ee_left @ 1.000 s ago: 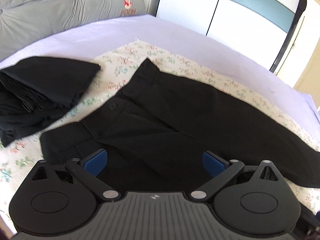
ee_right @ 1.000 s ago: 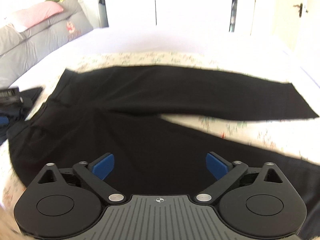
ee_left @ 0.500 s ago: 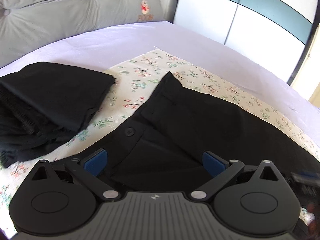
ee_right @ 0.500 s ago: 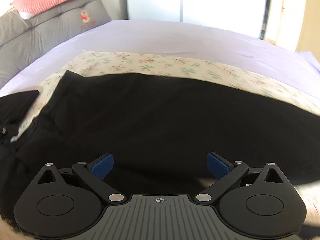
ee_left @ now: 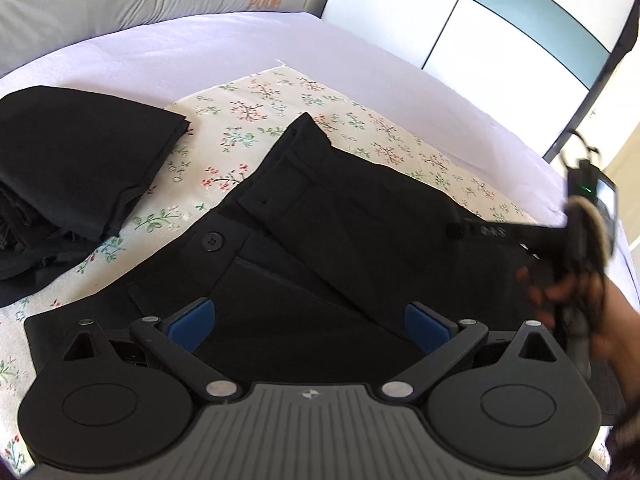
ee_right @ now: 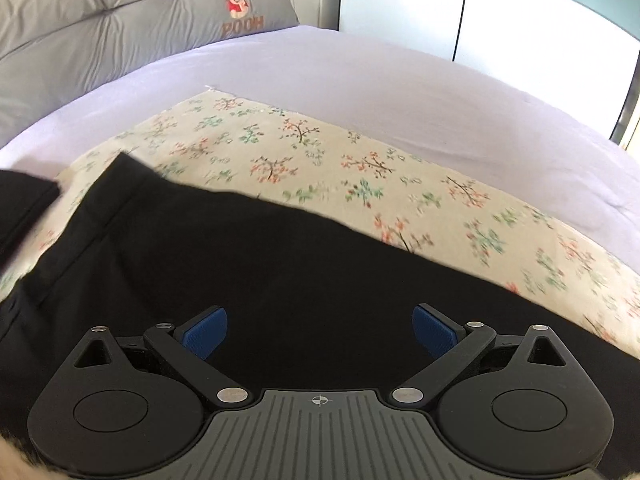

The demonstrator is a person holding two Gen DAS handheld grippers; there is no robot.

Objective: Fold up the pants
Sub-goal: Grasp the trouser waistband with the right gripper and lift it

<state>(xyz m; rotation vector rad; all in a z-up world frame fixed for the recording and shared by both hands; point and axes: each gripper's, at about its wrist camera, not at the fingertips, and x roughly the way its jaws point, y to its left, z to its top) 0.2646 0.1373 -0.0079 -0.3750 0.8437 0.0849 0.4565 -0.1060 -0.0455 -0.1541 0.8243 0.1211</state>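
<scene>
Bed (ee_right: pixel 360 80), floral cloth (ee_right: pixel 320 148) over it. Pants (ee_left: pixel 340 232): black, flat on the cloth, waistband leftward, seemingly folded lengthwise. Step judged: between folds; the next move called for pinching an edge to fold across. Left gripper (ee_left: pixel 308 320): spread wide, empty, over the waist. Right gripper (ee_right: pixel 320 328): spread wide, empty, over the leg.

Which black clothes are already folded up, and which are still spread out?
The folded black pile lies on the left. The pants with the button, under the left gripper, are spread out.
</scene>
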